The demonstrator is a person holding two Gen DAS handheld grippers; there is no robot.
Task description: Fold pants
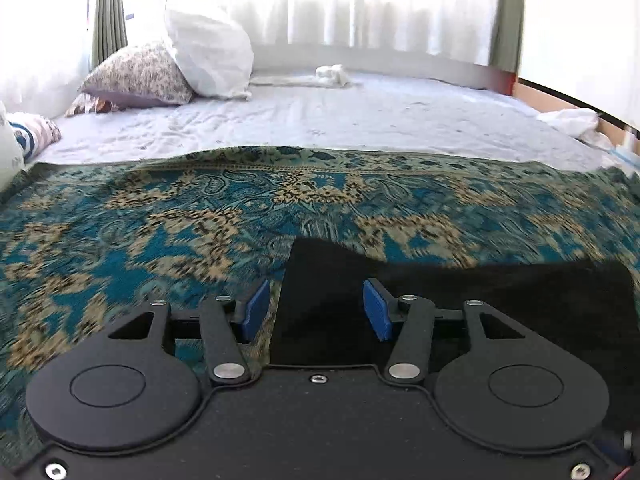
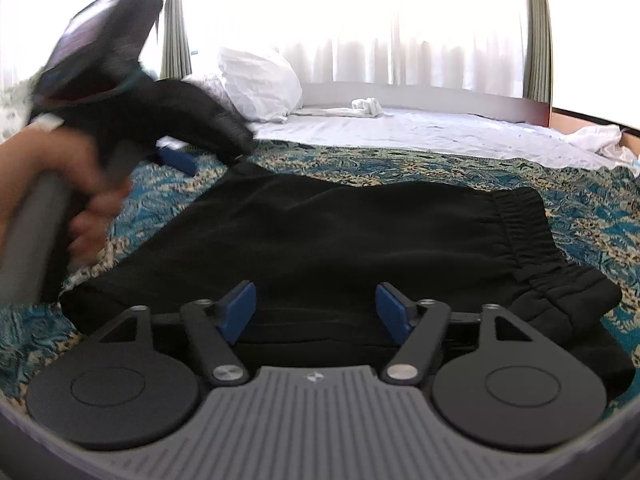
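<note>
A bright bedroom is showing behind everything, with white sheer curtains [image 1: 360,4] glowing across the top of both views and a bed with a pale grey sheet [image 1: 320,120] stretching below them. One teal and tan paisley woven blanket [image 1: 160,216] is covering the near part of the bed. Two pillows are leaning together in the upper left of the left wrist view: one white pillow [image 1: 208,56] and one floral patterned pillow [image 1: 136,76]. One small bunched white cloth [image 1: 332,74] is lying near the far edge, and another crumpled white cloth [image 1: 572,120] is sitting at the right edge.

One pair of black soft pants [image 2: 340,240] is lying flat on the blanket, filling the centre of the right wrist view, with its gathered elastic waistband [image 2: 524,224] sitting toward the right.

The left tool [image 1: 316,310] is standing wide apart, its two blue pads straddling the left edge of the pants, gripping nothing. In the right wrist view it is appearing blurred at upper left, held by the person's left hand [image 2: 80,184].

The right tool [image 2: 316,306] is also spread wide and released, hovering over the near edge of the pants.
</note>
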